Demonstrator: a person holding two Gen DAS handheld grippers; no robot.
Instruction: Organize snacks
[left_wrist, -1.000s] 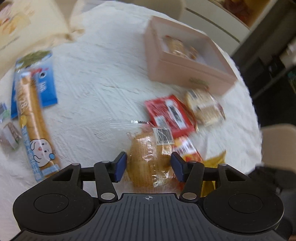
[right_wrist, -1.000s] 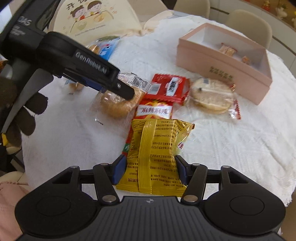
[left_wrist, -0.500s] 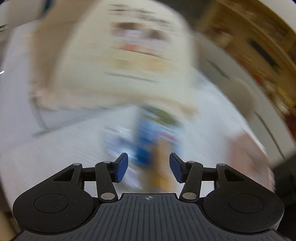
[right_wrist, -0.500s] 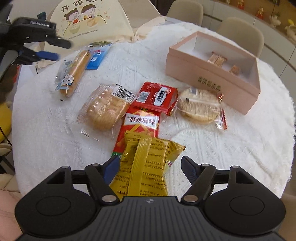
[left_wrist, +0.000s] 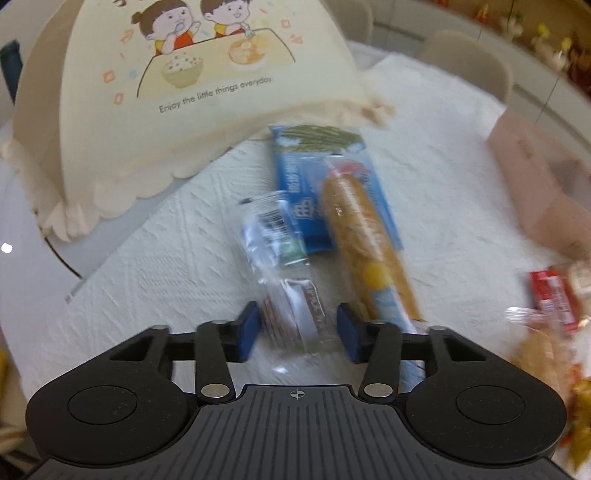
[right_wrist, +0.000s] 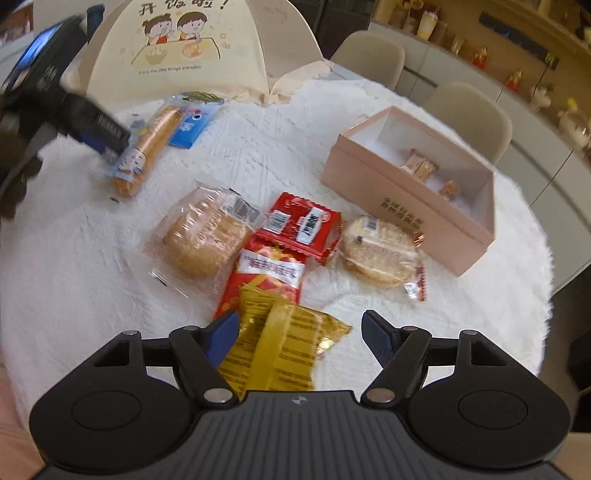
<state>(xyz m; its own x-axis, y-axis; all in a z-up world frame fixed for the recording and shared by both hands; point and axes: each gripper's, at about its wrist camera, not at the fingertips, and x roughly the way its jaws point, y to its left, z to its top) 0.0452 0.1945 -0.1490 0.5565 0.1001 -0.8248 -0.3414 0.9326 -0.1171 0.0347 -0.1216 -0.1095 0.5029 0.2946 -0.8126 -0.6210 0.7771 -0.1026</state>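
Note:
My left gripper (left_wrist: 298, 330) hangs over a small clear-wrapped snack (left_wrist: 291, 314) on the white tablecloth. Its jaws are closing with the snack between them, and the right pad still stands clear of the wrapper. A long bread stick (left_wrist: 365, 251) lies just to the right, partly on a blue packet (left_wrist: 299, 184). My right gripper (right_wrist: 299, 334) stands open over a yellow packet (right_wrist: 284, 350), which lies loose on the cloth against the left pad. The pink box (right_wrist: 406, 206) at the right holds a few small snacks (right_wrist: 421, 168).
A cream food cover (right_wrist: 184, 48) with a cartoon print stands at the table's far side. A round cake (right_wrist: 203, 236), two red packets (right_wrist: 299, 225) (right_wrist: 269, 273) and a round cracker (right_wrist: 380, 251) lie mid-table. Chairs (right_wrist: 469, 114) stand behind the box. The table edge (right_wrist: 543, 280) curves at the right.
My left gripper left the round cake, swung to the far left over the small wrapped snack, and narrowed its jaws. My right jaws widened and let go of the yellow packet.

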